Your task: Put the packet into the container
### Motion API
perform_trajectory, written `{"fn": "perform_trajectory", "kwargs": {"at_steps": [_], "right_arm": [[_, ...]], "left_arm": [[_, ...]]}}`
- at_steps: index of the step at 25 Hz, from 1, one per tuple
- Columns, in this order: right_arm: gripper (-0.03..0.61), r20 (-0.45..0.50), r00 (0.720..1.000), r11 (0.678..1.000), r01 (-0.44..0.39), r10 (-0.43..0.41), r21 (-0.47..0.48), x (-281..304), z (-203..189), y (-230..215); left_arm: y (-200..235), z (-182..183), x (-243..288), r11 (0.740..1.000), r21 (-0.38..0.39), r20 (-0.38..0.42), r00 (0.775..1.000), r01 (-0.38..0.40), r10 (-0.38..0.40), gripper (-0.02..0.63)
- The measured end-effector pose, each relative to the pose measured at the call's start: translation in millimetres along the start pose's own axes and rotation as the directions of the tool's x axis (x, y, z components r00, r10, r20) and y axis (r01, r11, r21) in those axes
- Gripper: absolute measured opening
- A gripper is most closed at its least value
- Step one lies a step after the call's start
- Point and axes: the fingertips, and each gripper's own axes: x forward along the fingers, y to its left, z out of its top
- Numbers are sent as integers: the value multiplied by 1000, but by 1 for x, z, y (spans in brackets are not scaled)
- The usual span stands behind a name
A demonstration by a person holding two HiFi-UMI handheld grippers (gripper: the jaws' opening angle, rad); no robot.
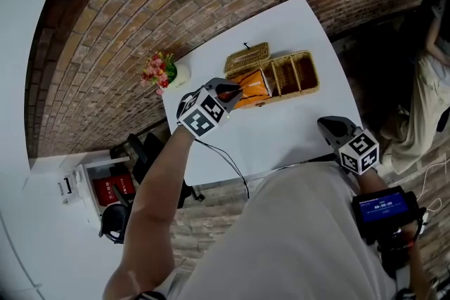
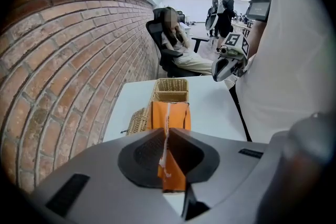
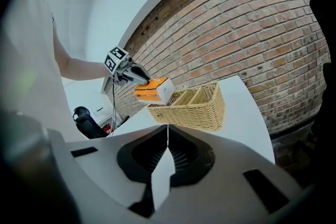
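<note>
We see our left gripper clamping the orange packet over the wicker container's end; right gripper closed empty, well apart from it.

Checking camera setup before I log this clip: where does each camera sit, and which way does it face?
Head view: on the person's head, looking steeply down at the table, basket, left tongs and right tongs; left arm and torso show.
Left gripper view: on the left tongs, looking along jaws shut on the packet toward the basket; shirt at right.
Right gripper view: on the right tongs, jaws shut, empty, facing the basket and brick wall; left arm shows.
Shared: all show basket and packet.
</note>
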Motion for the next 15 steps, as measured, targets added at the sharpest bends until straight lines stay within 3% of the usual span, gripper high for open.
{"fn": "perform_trajectory", "kwargs": {"at_steps": [15], "right_arm": [[12, 0, 999, 999, 43, -43, 34, -7, -3, -12]], "left_arm": [[10, -2, 33, 997, 58, -22, 998, 58, -57, 26]]}}
